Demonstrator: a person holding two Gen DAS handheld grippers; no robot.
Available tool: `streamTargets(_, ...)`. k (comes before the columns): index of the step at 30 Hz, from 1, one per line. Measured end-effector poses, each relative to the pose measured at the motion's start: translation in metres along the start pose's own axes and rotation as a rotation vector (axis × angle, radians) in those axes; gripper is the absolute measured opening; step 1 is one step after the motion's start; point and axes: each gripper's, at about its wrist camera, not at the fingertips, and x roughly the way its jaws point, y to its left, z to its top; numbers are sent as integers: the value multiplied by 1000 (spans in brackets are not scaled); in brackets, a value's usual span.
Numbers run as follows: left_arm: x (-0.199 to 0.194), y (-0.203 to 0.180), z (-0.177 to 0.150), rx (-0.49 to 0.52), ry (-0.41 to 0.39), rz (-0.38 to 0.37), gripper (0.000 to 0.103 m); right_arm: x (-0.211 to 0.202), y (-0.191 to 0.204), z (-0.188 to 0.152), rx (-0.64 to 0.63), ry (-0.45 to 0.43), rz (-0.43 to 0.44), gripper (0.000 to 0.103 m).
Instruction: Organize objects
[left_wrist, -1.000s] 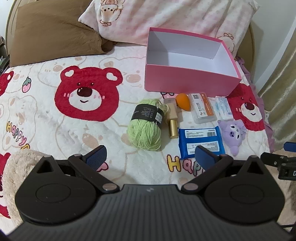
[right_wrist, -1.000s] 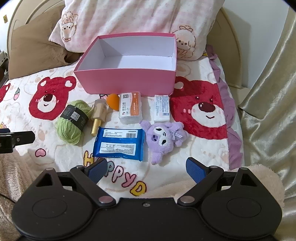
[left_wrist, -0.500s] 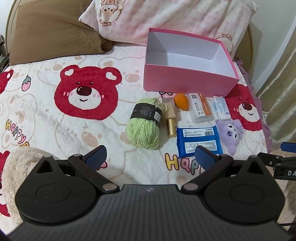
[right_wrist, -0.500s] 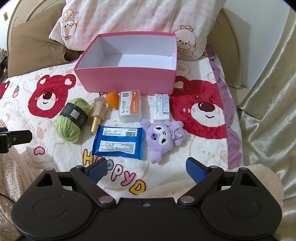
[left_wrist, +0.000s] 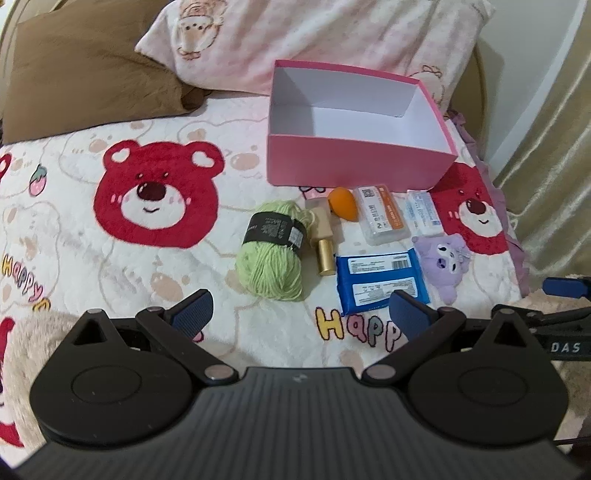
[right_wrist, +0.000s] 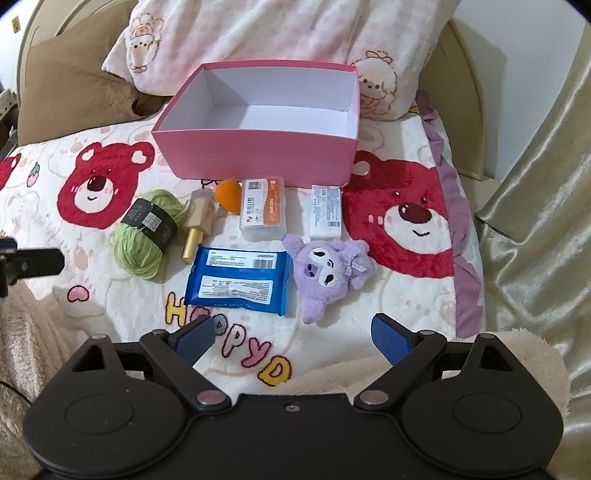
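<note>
Seven small items before pink box (right_wrist: 258, 155) (both grippers' jaws spread, empty).

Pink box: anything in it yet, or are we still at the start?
Nothing is done: the pink box is empty. Nothing is in hand; left gripper and right gripper are open short of the items. Left to pack: yarn, bottle, sponge, case, packet, wipes, plush.

A: Where do the two views look from?

B: Both sit low over the bed's near edge, facing the pillows. The left one stands further left.

A: What do they share?

B: The pink box (left_wrist: 360, 168) (right_wrist: 258, 155) and the items before it, fairly near.
</note>
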Motion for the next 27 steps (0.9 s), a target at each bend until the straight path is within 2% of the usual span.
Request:
streamTargets(4, 3, 0, 14, 43, -2, 6, 103, 3, 10, 4, -29, -6, 2, 94)
streamTargets(7, 10, 5, 31, 58, 14, -16, 103, 5, 18, 11, -52, -22, 42, 94)
streamTargets(12, 24, 9, 63, 116, 34, -45, 103, 11, 31, 25, -31, -69, 198, 94)
streamTargets(15, 39, 15, 81, 125, 59, -86, 103, 17, 48, 34, -69, -113, 249, 94)
streamTargets(17, 55, 20, 90, 135, 58, -70, 101, 25, 61, 42, -92, -125, 278, 94)
streamTargets(19, 77, 27, 95, 105, 84, -23, 100, 38, 71, 49, -92, -109, 310, 94)
streamTargets(20, 86, 31, 95, 98, 95, -25, 99, 45, 76, 52, -89, -105, 333, 94)
streamTargets(27, 134, 51, 83, 19, 159, -98, 96, 94, 101, 56, -80, -50, 449, 94)
